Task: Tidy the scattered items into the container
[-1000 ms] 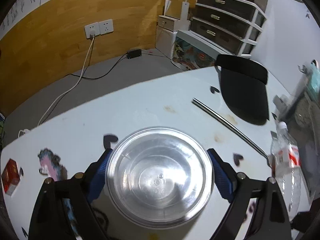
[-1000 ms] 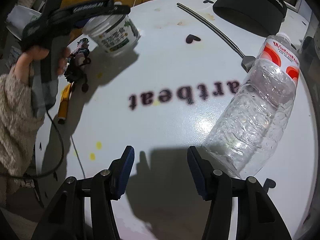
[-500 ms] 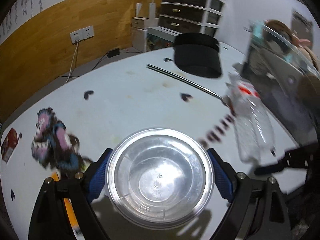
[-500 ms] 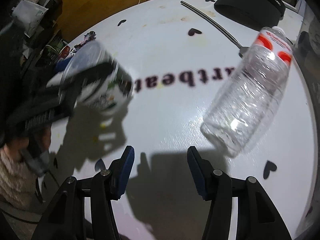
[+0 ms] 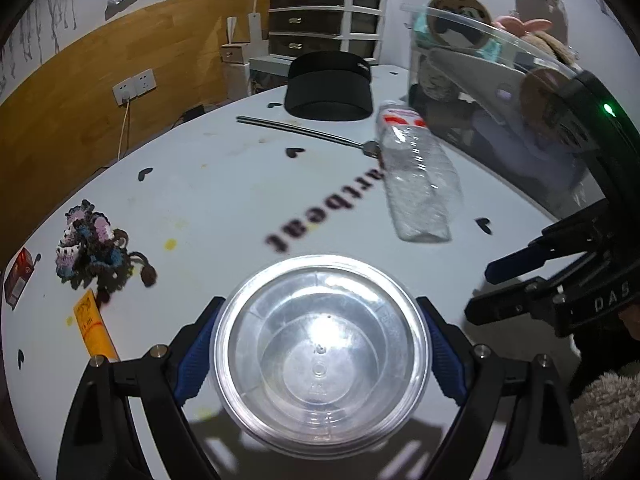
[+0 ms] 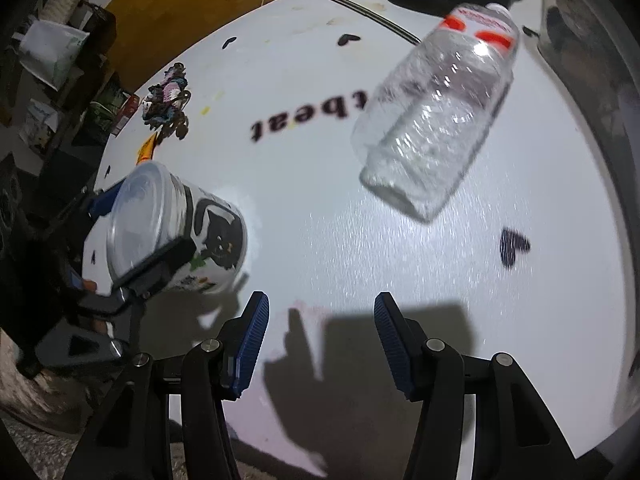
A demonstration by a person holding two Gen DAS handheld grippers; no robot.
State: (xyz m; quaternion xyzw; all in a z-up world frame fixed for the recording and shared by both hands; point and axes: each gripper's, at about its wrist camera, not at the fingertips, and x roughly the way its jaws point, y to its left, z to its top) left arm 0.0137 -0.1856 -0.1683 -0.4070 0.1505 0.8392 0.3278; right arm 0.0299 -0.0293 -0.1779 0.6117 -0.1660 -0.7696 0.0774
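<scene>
Left tool (image 5: 320, 354) is clamped on the lidded tub (image 5: 320, 356) over the bench (image 5: 224, 200) while the right tool (image 6: 318, 322) sits empty and open near the bottle (image 6: 436, 120), so a sideways nudge could send it rolling off.

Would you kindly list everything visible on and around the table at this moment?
Tub: one, clear lid, printed white side, held off the table in the left hand-held gripper.
Water bottle: one, clear, red label, lying on the table.
Crochet bundle: one, purple-blue-brown, table's left side.
Yellow card: one, beside the bundle.
Red box: one, table's left edge.
Metal rod: one, far side.
Black cap: one, far side.
Clear bin: one, right of the table.
Left hand-held gripper: black, blue pads.
Right hand-held gripper: open, empty.
</scene>
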